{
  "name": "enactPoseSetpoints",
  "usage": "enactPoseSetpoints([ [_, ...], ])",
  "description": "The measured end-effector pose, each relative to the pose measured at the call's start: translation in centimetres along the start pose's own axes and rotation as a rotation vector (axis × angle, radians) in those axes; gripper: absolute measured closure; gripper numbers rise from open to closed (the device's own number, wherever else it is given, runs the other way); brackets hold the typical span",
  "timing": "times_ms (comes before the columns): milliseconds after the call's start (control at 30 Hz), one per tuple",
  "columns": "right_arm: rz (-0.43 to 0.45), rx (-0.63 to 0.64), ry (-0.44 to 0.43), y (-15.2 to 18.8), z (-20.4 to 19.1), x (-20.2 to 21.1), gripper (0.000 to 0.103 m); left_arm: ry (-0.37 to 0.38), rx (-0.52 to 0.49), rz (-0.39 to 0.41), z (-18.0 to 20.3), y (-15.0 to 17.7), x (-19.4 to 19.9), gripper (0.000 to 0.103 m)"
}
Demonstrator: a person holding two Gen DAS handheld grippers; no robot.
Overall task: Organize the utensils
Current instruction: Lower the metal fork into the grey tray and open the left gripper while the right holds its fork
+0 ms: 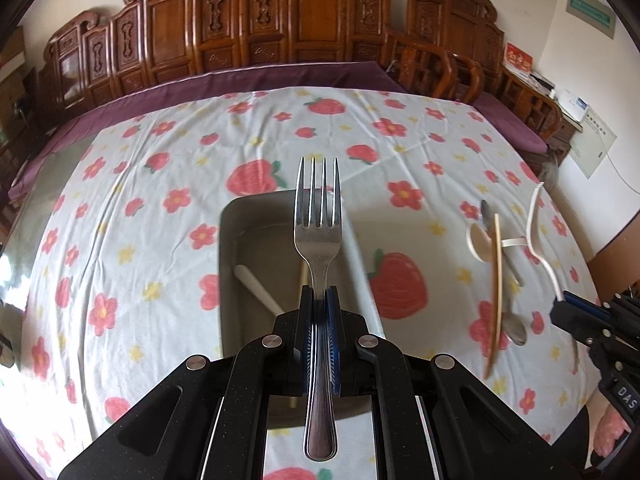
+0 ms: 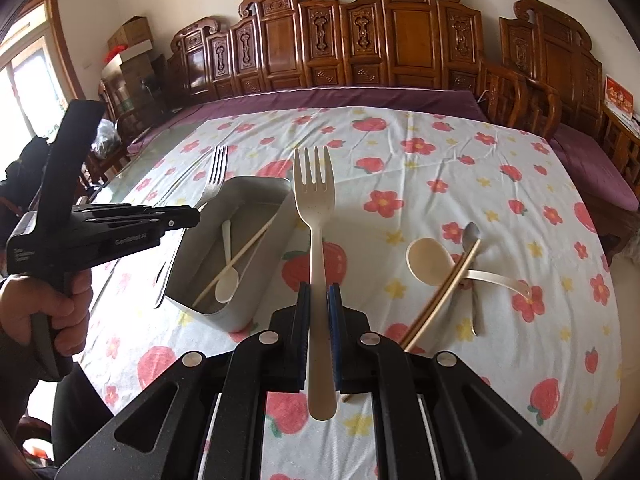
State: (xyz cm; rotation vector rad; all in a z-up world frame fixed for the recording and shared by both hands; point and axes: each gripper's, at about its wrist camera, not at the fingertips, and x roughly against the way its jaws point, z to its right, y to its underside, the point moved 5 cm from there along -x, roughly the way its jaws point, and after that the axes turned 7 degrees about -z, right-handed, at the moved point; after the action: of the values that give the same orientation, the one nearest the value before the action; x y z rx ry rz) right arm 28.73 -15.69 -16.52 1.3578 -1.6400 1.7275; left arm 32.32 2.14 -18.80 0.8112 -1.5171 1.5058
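Left tongs [image 1: 320,300]: clamped narrow on steel fork [image 1: 318,224], tines pointing away, above the tray [image 1: 228,264].
Right tongs [image 2: 319,300]: nipped on beige fork [image 2: 314,208], tines away, just right of tray.
In tray: one spoon [image 2: 227,276], one chopstick [image 2: 240,256].
Right of tray, on bench [image 2: 400,152]: two spoons, two chopsticks, crossed.

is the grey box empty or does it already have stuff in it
Not empty. The grey box already holds a small white spoon and a chopstick lying across its bottom.

Black speckled tongs [image 2: 319,300] with blue pads, silver rivets, white lettering; dark sleeve [image 2: 24,364].
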Motion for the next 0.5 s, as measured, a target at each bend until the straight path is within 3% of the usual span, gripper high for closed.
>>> enactPoseSetpoints([
  [500,-0.021,0.036,-0.02,-1.4,-2.6,-1.9,0.092,-0.007,0.028,-0.036,-2.8,0.0,-2.9,0.097],
])
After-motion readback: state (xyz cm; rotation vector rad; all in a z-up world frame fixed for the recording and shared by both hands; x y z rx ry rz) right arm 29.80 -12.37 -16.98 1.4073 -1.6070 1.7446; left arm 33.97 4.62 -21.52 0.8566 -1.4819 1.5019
